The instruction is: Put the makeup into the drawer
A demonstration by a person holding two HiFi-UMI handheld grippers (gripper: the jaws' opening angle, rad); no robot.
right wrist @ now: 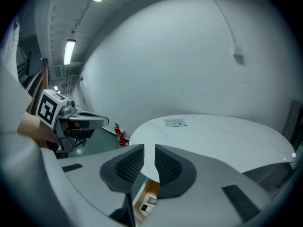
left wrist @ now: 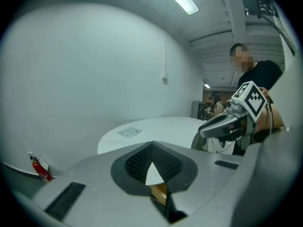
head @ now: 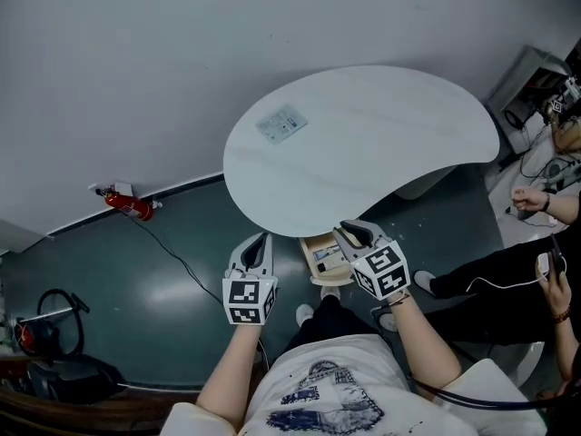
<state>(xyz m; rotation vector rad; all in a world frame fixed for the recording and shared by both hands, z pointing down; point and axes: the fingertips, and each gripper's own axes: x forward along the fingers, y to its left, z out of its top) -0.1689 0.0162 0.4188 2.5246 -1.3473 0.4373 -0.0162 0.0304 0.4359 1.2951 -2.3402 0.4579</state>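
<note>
A light wooden drawer (head: pixel 320 263) stands pulled out under the near edge of the white table (head: pixel 363 153), with a few small makeup boxes (head: pixel 327 252) lying in it. My left gripper (head: pixel 263 238) hovers left of the drawer, shut and empty. My right gripper (head: pixel 349 232) hangs over the drawer's right side. In the right gripper view its pads (right wrist: pixel 130 163) stand a narrow gap apart with nothing between them, and the drawer (right wrist: pixel 146 201) shows below. The left gripper view shows its own jaws (left wrist: pixel 152 145) closed tip to tip, a sliver of drawer (left wrist: pixel 159 193) beneath.
A flat grey packet (head: pixel 281 123) lies on the far left of the table. A red fire extinguisher (head: pixel 128 205) lies by the wall, with a cable across the green floor. Dark gear (head: pixel 54 352) sits at the left. Seated people (head: pixel 536 252) are at the right.
</note>
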